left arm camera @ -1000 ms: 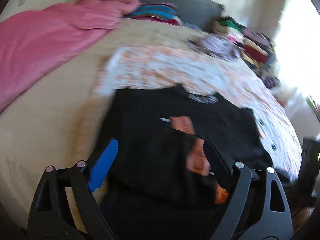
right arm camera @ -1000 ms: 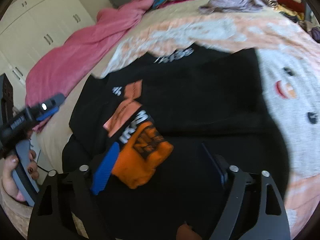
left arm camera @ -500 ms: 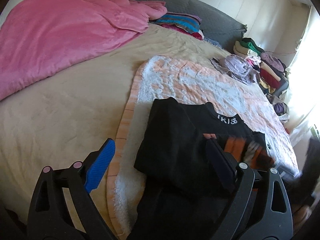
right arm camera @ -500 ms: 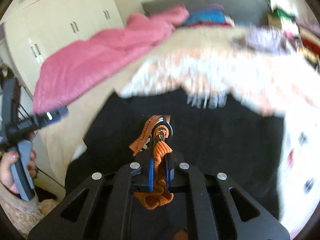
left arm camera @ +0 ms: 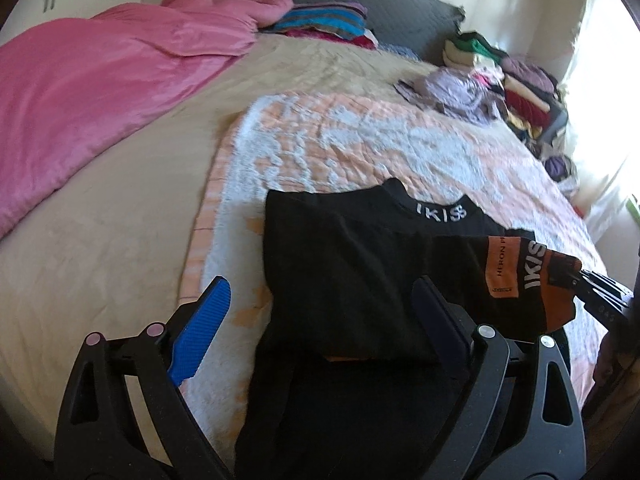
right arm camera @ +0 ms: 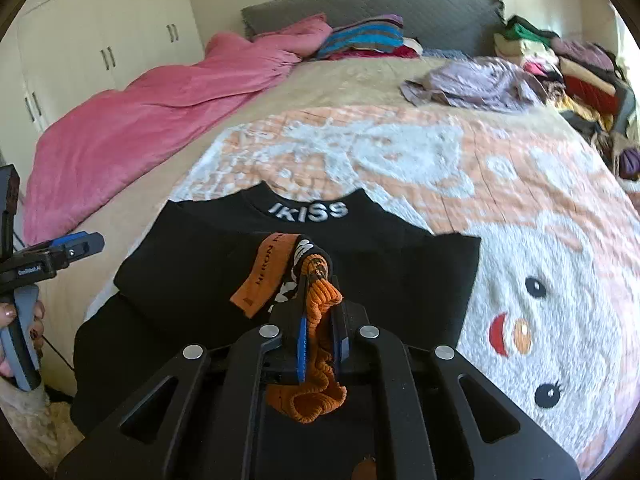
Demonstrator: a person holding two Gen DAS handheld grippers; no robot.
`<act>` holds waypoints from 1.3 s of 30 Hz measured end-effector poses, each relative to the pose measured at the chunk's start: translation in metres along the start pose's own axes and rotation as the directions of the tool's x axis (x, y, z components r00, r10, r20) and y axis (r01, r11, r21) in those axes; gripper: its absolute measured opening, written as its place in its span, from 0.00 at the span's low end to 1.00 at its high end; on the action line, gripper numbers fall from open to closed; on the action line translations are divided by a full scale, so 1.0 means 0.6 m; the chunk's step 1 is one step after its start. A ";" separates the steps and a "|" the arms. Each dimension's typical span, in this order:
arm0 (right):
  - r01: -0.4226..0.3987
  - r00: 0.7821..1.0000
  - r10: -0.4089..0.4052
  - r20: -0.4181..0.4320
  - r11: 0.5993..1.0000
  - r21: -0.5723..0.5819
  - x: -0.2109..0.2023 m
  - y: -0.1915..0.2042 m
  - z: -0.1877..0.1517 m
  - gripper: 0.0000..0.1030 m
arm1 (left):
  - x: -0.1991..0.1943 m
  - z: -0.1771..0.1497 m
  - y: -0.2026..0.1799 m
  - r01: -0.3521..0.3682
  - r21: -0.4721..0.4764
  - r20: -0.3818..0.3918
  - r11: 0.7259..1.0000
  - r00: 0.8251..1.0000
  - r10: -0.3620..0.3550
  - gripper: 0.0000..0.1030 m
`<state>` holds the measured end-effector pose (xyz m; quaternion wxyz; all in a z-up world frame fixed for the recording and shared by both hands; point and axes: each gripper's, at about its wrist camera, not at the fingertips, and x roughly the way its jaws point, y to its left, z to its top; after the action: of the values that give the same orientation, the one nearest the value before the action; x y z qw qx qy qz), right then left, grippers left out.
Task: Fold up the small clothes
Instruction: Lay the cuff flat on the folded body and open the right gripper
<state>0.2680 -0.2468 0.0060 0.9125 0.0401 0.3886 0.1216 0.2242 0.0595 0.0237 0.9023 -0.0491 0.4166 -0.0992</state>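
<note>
A wide bed (right arm camera: 352, 80) fills both views, with a pink duvet (right arm camera: 152, 120) heaped toward ten o'clock, stacked clothes (right arm camera: 568, 60) toward two o'clock, and a peach-and-white snowman blanket (right arm camera: 540, 280) spread across the near half. On that blanket lies the black sweatshirt (right arm camera: 208, 264), collar lettering toward twelve o'clock and body running back toward six, so its long axis points straight away from the person. In the right wrist view, the right gripper (right arm camera: 320, 320) sits at six o'clock, its jaws clamped tight on the orange ribbed cuff (right arm camera: 320, 308) of a sleeve, which is raised over the chest with orange fabric bunched out behind the pads. The left wrist view shows that sleeve (left arm camera: 520, 280) stretched out toward three o'clock. The left gripper (left arm camera: 320, 312) hangs at six o'clock with its fingers spread wide and nothing between them; the sweatshirt's left edge lies between the blue pad (left arm camera: 200, 328) and the far finger, though not gripped. I judge the right hand nearer to the work: the cuff needs carrying across toward nine o'clock to lay the sleeve over the body.
</note>
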 end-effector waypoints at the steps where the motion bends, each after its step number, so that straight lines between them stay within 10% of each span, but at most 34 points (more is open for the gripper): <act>1: 0.002 1.000 -0.002 -0.004 1.000 0.007 0.003 -0.004 -0.002 0.09 | 0.005 0.001 -0.005 0.003 0.008 -0.004 1.000 1.000 -0.003 0.83; 5: 0.023 1.000 -0.023 -0.009 1.000 0.012 0.001 -0.006 -0.010 0.11 | 0.027 0.005 -0.020 0.016 0.031 -0.028 0.999 0.999 -0.015 0.83; 10: 0.112 0.994 -0.112 0.008 0.993 -0.035 -0.006 -0.001 -0.014 0.37 | 0.045 0.006 -0.034 0.035 0.044 -0.045 0.998 0.998 -0.033 0.83; 28: -0.078 0.992 0.067 -0.104 0.991 -0.110 0.039 0.088 -0.047 0.38 | 0.119 -0.051 -0.041 0.064 0.118 -0.190 0.991 0.981 -0.041 0.64; 39: 0.012 0.978 -0.013 -0.210 1.000 -0.009 0.088 0.038 -0.067 0.42 | 0.115 -0.052 -0.031 0.098 0.084 -0.176 0.992 0.981 -0.082 0.64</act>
<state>0.2698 -0.2124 -0.0550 0.8673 0.0213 0.4824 0.1209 0.2415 0.0259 -0.0447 0.8589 -0.0175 0.4853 -0.1629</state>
